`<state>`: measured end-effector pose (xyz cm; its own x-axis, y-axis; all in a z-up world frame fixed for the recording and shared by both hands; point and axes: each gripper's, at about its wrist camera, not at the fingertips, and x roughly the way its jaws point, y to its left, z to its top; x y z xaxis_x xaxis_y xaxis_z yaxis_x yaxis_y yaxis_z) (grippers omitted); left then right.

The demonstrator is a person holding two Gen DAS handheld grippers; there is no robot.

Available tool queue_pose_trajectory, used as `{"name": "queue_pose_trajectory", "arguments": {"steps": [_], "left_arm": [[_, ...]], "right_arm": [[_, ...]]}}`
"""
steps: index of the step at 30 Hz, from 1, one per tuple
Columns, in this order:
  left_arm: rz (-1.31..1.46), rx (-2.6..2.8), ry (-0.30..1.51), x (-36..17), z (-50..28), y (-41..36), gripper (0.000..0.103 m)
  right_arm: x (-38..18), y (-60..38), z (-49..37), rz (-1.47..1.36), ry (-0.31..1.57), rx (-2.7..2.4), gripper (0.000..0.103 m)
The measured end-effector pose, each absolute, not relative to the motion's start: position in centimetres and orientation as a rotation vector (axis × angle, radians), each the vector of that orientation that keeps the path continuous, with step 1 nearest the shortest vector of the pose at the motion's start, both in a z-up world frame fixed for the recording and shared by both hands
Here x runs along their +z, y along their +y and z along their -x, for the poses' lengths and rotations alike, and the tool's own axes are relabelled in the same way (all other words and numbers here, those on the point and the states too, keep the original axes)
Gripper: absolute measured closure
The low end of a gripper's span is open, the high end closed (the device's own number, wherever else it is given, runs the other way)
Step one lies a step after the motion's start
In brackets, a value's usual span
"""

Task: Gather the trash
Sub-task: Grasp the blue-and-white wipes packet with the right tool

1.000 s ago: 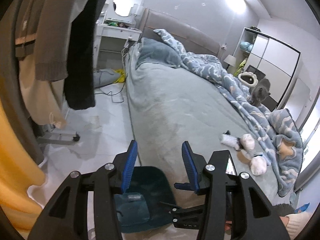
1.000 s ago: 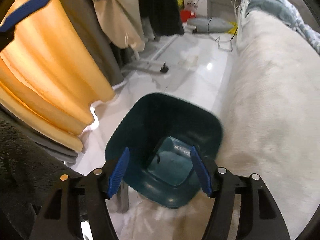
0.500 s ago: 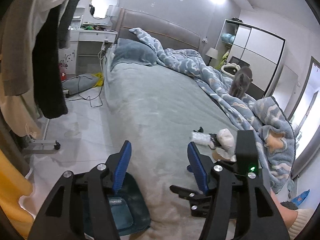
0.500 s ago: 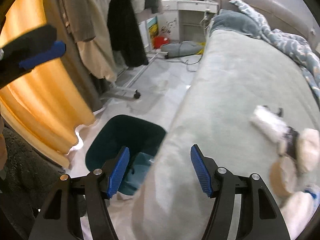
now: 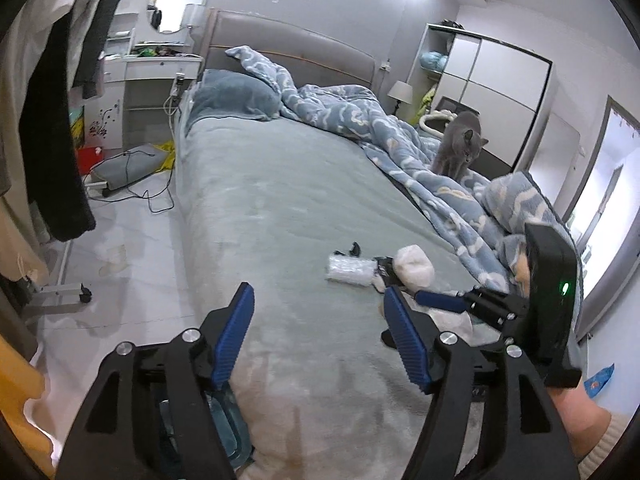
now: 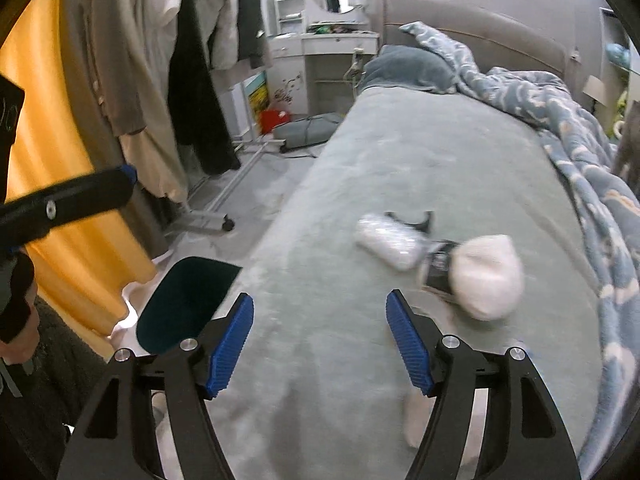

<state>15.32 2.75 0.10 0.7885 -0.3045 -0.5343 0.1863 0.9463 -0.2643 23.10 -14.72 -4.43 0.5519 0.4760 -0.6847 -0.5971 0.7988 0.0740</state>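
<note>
- Grey-green fleece bed (image 5: 280, 216) across both views, with the trash in a small cluster toward its foot end.
- Clear crinkled plastic wrapper (image 5: 349, 269) flat on the cover; seen too from the right wrist (image 6: 388, 245), blurred.
- Small black clip-like bit (image 5: 354, 247) just beyond the wrapper, apart from it.
- White crumpled wad (image 5: 414, 270) just right of the wrapper, a dark printed packet (image 6: 438, 270) wedged between the two and touching the wad.
- Left tool (image 5: 318, 330) low over the near edge of the bed, blue pads spread wide, nothing between them.
- Right tool (image 6: 320, 338) likewise gaping wide and holding nothing, above bare cover, wad and wrapper just ahead and to its right.
- Right tool's fingers also in the left view at the right side, reaching toward the wad.
- Dark teal bin (image 6: 186, 304) on the floor tight against the bed's side, mouth up, partly behind the right tool's left finger.
- Blue cloud-pattern duvet (image 5: 400, 140) bunched along the far side of the bed, grey cat (image 5: 456, 148) standing on it.
- Hanging clothes (image 6: 168, 80) and orange curtain (image 6: 52, 152) to the left, white dressing table (image 5: 156, 72) beside the headboard.
</note>
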Motion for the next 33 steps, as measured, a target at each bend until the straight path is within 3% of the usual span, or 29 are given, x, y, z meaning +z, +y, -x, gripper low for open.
{"name": "queue_pose_trajectory", "arguments": {"steps": [33], "left_arm": [[0.1,-0.42,0.759,-4.9,-17.9,-7.1,0.029]], "right_arm": [[-6.1,-27.7,-26.4,0.02,0.8,0.521,0.03]]}}
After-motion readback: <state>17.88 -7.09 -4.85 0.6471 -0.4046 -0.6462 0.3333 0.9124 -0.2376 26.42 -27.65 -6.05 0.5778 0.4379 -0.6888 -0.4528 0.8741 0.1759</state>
